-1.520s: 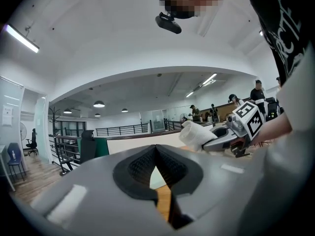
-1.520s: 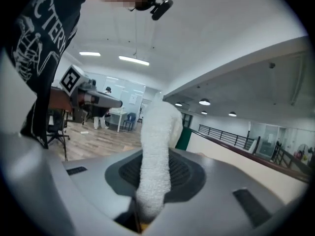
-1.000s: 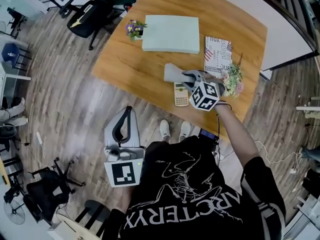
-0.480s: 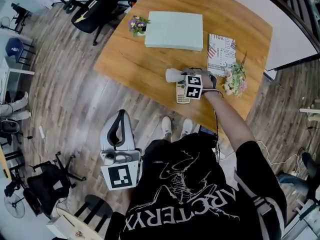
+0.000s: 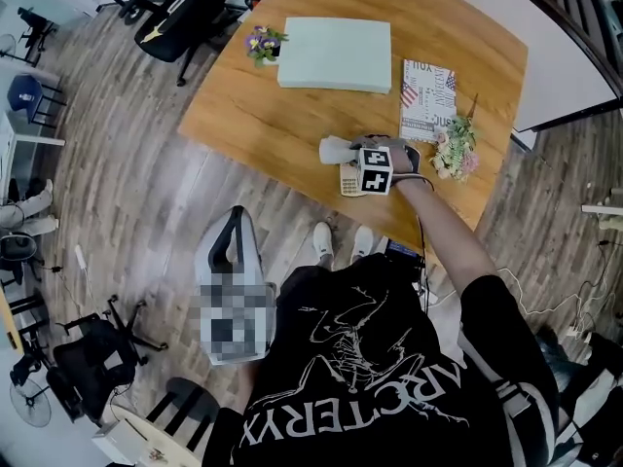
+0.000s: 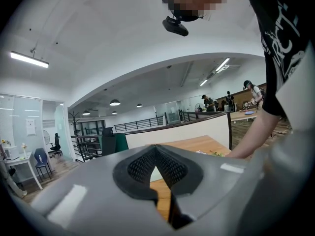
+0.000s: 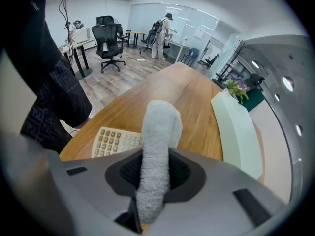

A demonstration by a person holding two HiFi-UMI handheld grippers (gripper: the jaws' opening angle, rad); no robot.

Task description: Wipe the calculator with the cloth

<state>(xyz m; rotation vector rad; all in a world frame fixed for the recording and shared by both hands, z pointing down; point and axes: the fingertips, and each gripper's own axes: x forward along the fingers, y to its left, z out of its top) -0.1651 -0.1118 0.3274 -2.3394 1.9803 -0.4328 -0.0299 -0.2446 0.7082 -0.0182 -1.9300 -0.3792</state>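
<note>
A cream calculator (image 5: 348, 180) lies near the front edge of the wooden table (image 5: 292, 115). My right gripper (image 5: 356, 156) is shut on a rolled grey cloth (image 5: 334, 148), and its marker cube hangs over the calculator's right part. In the right gripper view the cloth (image 7: 156, 141) stands up between the jaws, with the calculator's keys (image 7: 114, 141) just below and to its left. My left gripper (image 5: 234, 246) hangs off the table beside the person's hip. Its jaws (image 6: 156, 154) are shut with nothing in them and point out into the room.
A pale green box (image 5: 334, 54) and a small purple flower pot (image 5: 260, 44) sit at the table's back. A printed booklet (image 5: 424, 100) and a bunch of flowers (image 5: 453, 154) lie at the right. Office chairs (image 5: 185, 17) stand on the floor at the left.
My right gripper has moved left with the cloth, from beside the calculator to over it. The left gripper stays low at the person's side.
</note>
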